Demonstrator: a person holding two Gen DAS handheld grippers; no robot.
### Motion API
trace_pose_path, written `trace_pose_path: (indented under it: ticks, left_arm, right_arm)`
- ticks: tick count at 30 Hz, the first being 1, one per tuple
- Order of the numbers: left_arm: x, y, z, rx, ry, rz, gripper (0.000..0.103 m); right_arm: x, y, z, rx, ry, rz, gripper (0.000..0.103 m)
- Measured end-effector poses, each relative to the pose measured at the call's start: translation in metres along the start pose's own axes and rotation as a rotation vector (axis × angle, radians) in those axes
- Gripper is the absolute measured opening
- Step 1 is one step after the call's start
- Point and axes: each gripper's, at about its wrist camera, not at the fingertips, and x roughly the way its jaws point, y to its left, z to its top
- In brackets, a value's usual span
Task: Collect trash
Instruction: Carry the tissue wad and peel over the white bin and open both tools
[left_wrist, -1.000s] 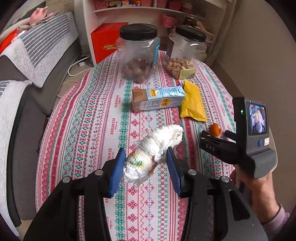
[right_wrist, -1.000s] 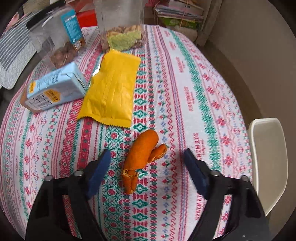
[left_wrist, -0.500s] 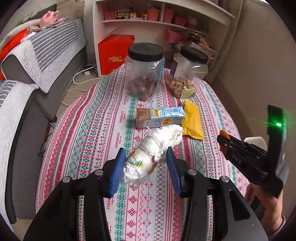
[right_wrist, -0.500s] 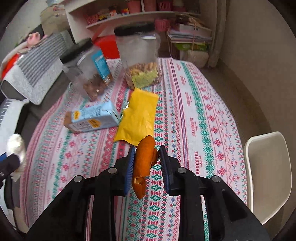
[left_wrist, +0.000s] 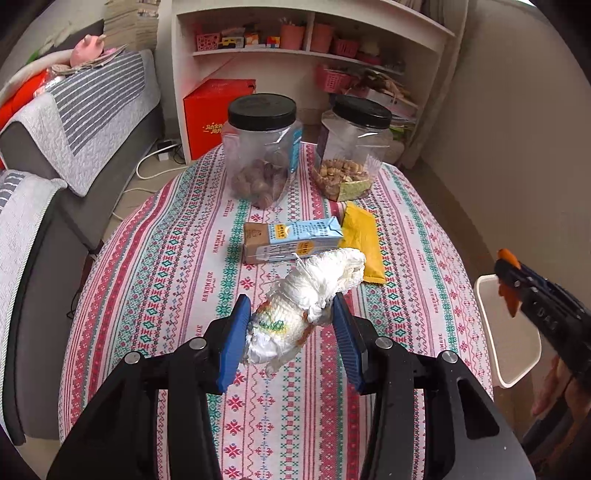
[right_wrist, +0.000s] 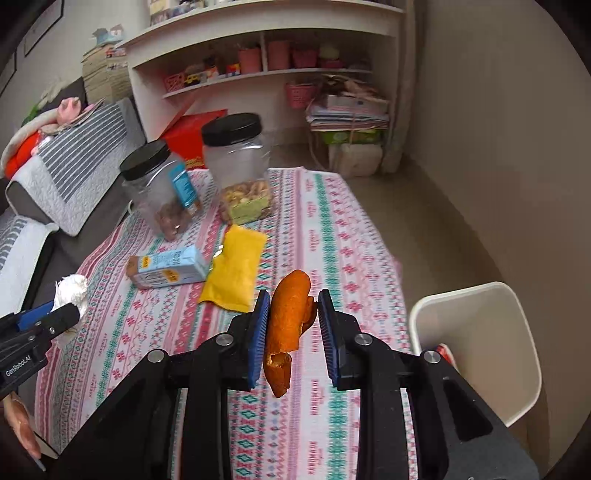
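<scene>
My left gripper (left_wrist: 291, 325) is shut on a crumpled white tissue wad (left_wrist: 306, 299) and holds it above the patterned table (left_wrist: 155, 280). My right gripper (right_wrist: 290, 321) is shut on an orange peel (right_wrist: 288, 325), lifted above the table's right edge beside a white trash bin (right_wrist: 476, 339). The bin also shows in the left wrist view (left_wrist: 495, 317), with the right gripper (left_wrist: 511, 286) over it. A blue milk carton (left_wrist: 291, 240) and a yellow packet (left_wrist: 364, 240) lie on the table.
Two clear jars with black lids (left_wrist: 262, 147) (left_wrist: 354, 147) stand at the table's far end. A white shelf (left_wrist: 306, 48) and a red box (left_wrist: 214, 110) are behind. A grey sofa (left_wrist: 55, 129) runs along the left.
The right gripper closed on the orange peel and lifted it off the table, moving right toward the bin. The left gripper rose and pulled back with the tissue wad.
</scene>
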Motion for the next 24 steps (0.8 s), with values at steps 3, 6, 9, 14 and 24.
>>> trace_pose_path:
  ticks: [3,6,9,14,24]
  left_arm:
    - [0.002,-0.009,-0.002,0.012,0.000,-0.003,0.045]
    - [0.003,-0.019,-0.004,0.026,0.001,-0.010,0.045]
    - [0.004,-0.028,-0.006,0.038,0.003,-0.018,0.045]
    - [0.008,-0.053,-0.009,0.069,0.009,-0.043,0.045]
    - [0.011,-0.128,-0.018,0.187,0.011,-0.129,0.045]
  right_arm:
    - [-0.005,-0.025,0.000,0.036,-0.012,-0.045,0.026]
    - [-0.009,-0.051,0.000,0.074,-0.010,-0.099,0.026]
    - [-0.011,-0.082,-0.003,0.122,0.000,-0.162,0.026]
    - [-0.021,-0.127,-0.007,0.168,0.004,-0.265,0.030]
    - [-0.058,-0.201,-0.021,0.316,-0.051,-0.361,0.078]
